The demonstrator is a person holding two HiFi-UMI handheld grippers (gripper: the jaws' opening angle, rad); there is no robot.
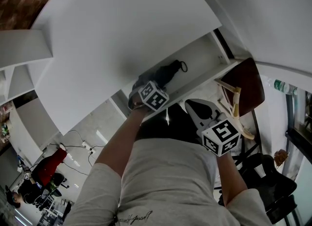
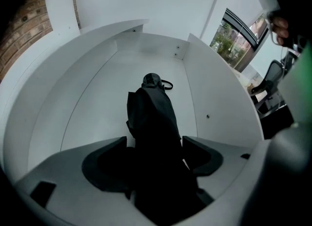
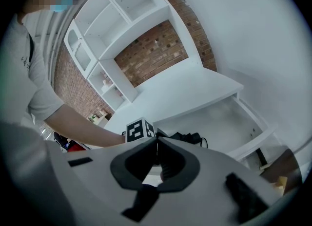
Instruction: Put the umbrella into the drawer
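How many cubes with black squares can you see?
2. One cube rides on the left claw above the umbrella in the drawer; the other cube on the right claw, nearer the person. None looks hidden.

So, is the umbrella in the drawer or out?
In. The folded umbrella lies on the floor of the drawer, between its walls; the left tool has its jaws apart around it.

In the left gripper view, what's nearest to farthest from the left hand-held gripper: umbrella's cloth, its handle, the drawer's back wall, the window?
1. The umbrella's cloth, between the open jaws of the left hand-held gripper.
2. The umbrella's handle, at its far end.
3. The drawer's back wall, beyond the handle.
4. The window, far off, upper right.
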